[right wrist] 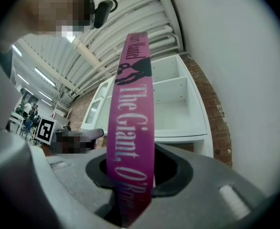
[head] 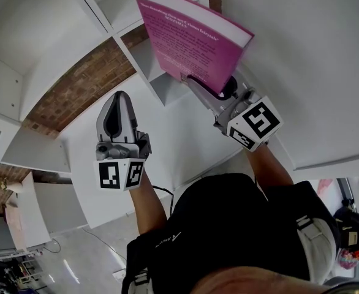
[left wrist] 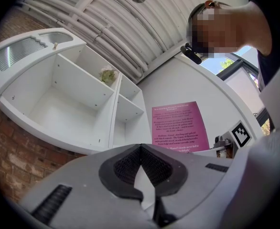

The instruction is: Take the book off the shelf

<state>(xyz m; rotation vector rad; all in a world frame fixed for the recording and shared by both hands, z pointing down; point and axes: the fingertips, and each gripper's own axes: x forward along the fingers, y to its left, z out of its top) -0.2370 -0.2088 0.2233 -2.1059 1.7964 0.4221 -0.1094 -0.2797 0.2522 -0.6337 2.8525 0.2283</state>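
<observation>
A pink book [head: 192,38] with white print on its cover is held up in front of the white shelf unit [head: 144,59], outside its compartments. My right gripper [head: 211,89] is shut on the book's lower edge. In the right gripper view the pink spine [right wrist: 130,123] stands upright between the dark pads [right wrist: 171,168]. My left gripper [head: 119,103] hangs to the left of the book, shut with nothing in it. In the left gripper view the book's cover [left wrist: 179,128] shows to the right of the shelf's open compartments [left wrist: 68,104].
A red brick wall [head: 81,84] stands behind the shelf unit. One upper compartment holds a small pale object [left wrist: 107,74]. A white wall panel [head: 302,60] rises on the right. A person's arm [head: 271,164] holds the right gripper.
</observation>
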